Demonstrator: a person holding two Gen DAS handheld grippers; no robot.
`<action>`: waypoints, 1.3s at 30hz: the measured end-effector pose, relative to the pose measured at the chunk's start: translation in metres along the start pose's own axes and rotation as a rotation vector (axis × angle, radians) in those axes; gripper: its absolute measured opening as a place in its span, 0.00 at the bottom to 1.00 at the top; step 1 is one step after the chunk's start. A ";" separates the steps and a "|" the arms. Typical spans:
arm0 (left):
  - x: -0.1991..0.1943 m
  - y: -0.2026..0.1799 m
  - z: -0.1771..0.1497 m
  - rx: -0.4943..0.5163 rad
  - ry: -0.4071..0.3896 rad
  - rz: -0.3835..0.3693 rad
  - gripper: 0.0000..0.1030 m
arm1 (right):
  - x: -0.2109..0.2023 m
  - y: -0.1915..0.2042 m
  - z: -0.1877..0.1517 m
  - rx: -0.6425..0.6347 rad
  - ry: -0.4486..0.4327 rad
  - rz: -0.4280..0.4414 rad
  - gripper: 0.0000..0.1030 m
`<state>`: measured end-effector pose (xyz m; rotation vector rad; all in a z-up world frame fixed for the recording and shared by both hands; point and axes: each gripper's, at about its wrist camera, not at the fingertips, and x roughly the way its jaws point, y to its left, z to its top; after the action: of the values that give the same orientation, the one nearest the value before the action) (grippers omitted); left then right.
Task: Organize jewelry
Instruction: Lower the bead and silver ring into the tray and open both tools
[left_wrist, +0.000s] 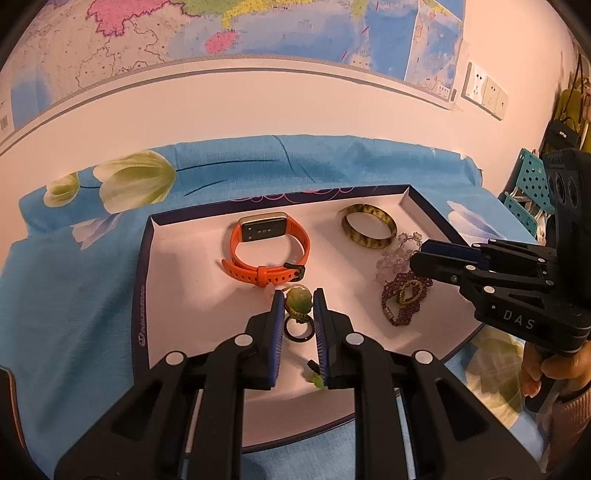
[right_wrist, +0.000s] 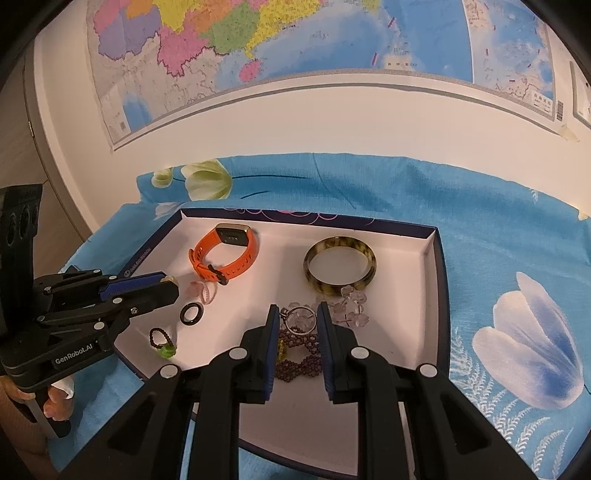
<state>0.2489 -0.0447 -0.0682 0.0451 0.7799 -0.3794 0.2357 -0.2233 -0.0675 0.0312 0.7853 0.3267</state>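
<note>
**Holding a green stone ring over the tray**

Gripping it, my left gripper (left_wrist: 298, 301) has its jaws narrowed on the green stone ring (left_wrist: 299, 300) above the black ring (left_wrist: 299, 330). My right gripper (right_wrist: 294, 314) holds a silver ring (right_wrist: 300, 320) over the purple beaded bracelet (right_wrist: 297, 354) in the tray (right_wrist: 430, 295).

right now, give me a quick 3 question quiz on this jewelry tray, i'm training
1. True or false: the watch lies in the tray.
2. The bangle is: A plain black, B mottled brown, C orange.
3. What sits between the fingers of the right gripper?

Key: 1 true. 2 B. 3 the silver ring.
</note>
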 end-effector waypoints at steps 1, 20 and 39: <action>0.001 0.000 0.000 -0.002 0.003 0.000 0.16 | 0.001 0.000 0.000 0.002 0.002 0.000 0.18; 0.012 0.004 -0.002 -0.018 0.037 0.014 0.16 | 0.011 0.001 0.003 -0.004 0.030 -0.007 0.19; 0.015 0.006 -0.004 -0.031 0.040 0.026 0.33 | 0.017 -0.001 0.000 0.010 0.042 -0.024 0.30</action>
<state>0.2577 -0.0427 -0.0817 0.0341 0.8242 -0.3427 0.2475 -0.2185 -0.0794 0.0240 0.8285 0.3016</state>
